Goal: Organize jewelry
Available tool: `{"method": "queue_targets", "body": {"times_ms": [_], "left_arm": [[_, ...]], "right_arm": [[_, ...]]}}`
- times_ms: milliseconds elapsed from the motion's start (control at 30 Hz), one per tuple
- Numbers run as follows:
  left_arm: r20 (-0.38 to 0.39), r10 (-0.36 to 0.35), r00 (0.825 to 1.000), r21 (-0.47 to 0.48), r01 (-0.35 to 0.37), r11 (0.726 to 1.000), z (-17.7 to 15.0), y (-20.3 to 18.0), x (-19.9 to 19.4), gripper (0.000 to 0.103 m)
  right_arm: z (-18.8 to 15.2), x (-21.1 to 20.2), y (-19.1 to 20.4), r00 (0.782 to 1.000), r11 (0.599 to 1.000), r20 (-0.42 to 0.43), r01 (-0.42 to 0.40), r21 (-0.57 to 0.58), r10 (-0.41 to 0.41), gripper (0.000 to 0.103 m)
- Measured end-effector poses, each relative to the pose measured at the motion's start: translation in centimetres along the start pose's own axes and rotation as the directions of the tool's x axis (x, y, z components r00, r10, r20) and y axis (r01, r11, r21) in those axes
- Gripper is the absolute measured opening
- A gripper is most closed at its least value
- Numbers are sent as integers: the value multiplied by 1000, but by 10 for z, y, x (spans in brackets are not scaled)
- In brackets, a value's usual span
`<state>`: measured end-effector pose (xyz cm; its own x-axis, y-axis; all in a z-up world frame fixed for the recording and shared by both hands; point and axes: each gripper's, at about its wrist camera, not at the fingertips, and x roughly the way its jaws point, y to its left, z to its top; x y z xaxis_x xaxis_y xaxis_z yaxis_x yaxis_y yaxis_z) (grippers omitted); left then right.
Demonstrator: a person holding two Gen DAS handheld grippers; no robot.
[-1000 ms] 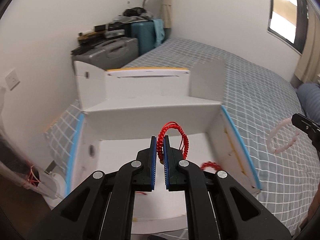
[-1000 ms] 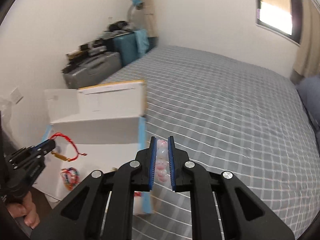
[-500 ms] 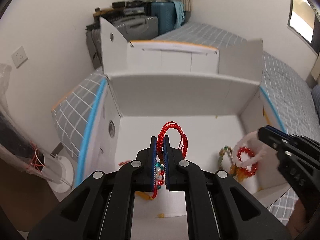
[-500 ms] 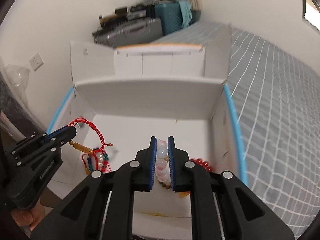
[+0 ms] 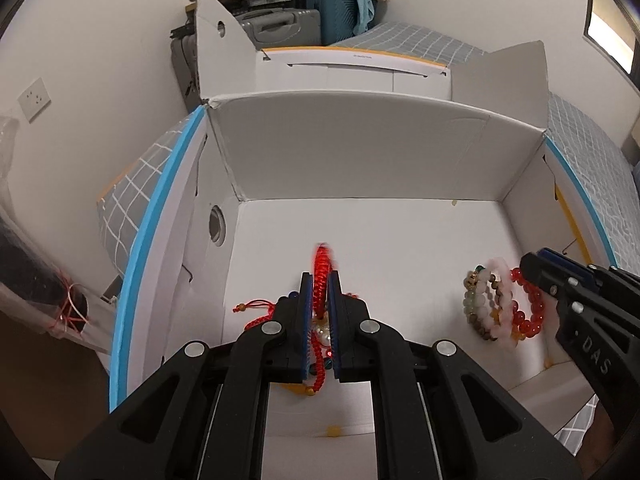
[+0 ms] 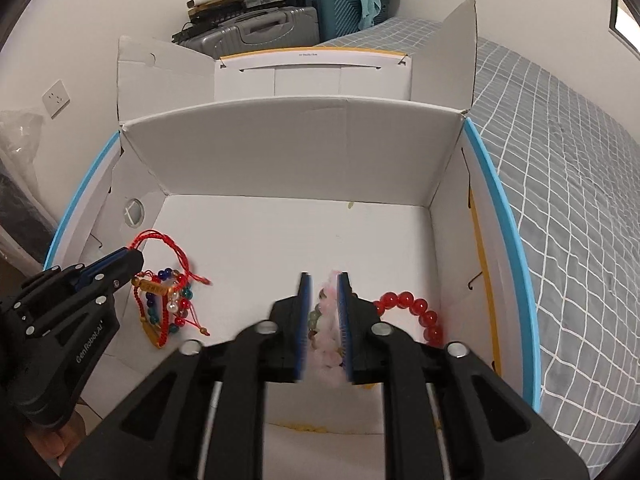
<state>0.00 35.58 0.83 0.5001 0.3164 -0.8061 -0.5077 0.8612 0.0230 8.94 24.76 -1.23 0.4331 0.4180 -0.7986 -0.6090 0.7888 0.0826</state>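
Both grippers reach down into an open white cardboard box (image 5: 360,152) on the bed. My left gripper (image 5: 319,280) holds a red cord bracelet (image 5: 321,264) low over a pile of corded and beaded bracelets (image 6: 168,304) at the box's left; it also shows in the right wrist view (image 6: 134,256). My right gripper (image 6: 323,280) has its jaws slightly parted around a pale pink bead bracelet (image 6: 330,320), blurred, over a pile with a red bead bracelet (image 6: 416,308) and green and brown beads (image 5: 480,308) at the box's right. It also shows in the left wrist view (image 5: 528,264).
The box's flaps (image 6: 460,52) stand up at the back and sides, with blue tape on the rims (image 5: 160,208). Suitcases (image 6: 260,24) are stacked by the far wall. The grey checked bed cover (image 6: 560,160) stretches to the right. A wall socket (image 5: 34,98) is at the left.
Both grippers have come from above the bed down into the box, each lowering its bracelet onto a pile. The right jaws have parted a little and the pink bracelet is blurred.
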Motion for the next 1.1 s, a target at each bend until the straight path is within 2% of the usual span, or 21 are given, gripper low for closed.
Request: {"method": "queue_targets", "body": {"times_ms": [33,67,100,133,167,200,233,267,333,467,633,833,967,1100], "left_arm": [[7,0,1000,-2,0,1000,-1,1,-3,10],[17,-3,1000,-2,3,1000,-2,1,-7,12],[27,-4,1000,-3,4,1000,-2,2,-11,21],[43,-1,999,-6,1,1000,-3,3,-16,36],[70,6,998,-10,-5,1000,-5,4,-24,44],[87,11,996,-13,-10,1000,-5,4,-30,56],[107,20,994,-17,-19,1000,-6,5,-36,62],[131,24,991,-20,-22,1000,-8,6,-44,64],[161,9,987,-21,-6,1000,-12,6,-56,75],[231,16,973,-15,-13,1000,-27,2,-82,89],[275,0,962,-20,5,1000,-43,0,-100,97],[332,21,943,-26,-13,1000,-70,0,-114,98],[322,-6,947,-37,19,999,-84,3,-115,97],[324,12,946,-7,-10,1000,-97,-1,-116,97]], "right_arm": [[0,-2,0,1000,1000,10,-3,8,3,57],[0,-7,-2,999,1000,33,-2,24,1,68],[-2,-15,-4,997,999,74,5,39,-8,71],[-2,-22,-4,996,999,93,6,43,-10,75],[-3,-26,-5,994,999,106,4,44,-8,79],[-4,-33,-6,992,999,123,0,40,-5,80],[-6,-38,-6,990,999,138,2,34,-7,85],[-7,-43,-5,989,999,149,8,31,-13,89],[-13,-55,-4,981,999,190,38,17,-41,93],[-30,-78,-6,963,997,259,74,28,-79,96],[-51,-97,-17,946,993,305,90,78,-110,96],[-81,-115,-17,931,992,345,98,77,-118,96],[-103,-121,-17,924,991,357,114,72,-133,96],[-119,-120,-20,931,991,342,109,73,-128,96]]}}
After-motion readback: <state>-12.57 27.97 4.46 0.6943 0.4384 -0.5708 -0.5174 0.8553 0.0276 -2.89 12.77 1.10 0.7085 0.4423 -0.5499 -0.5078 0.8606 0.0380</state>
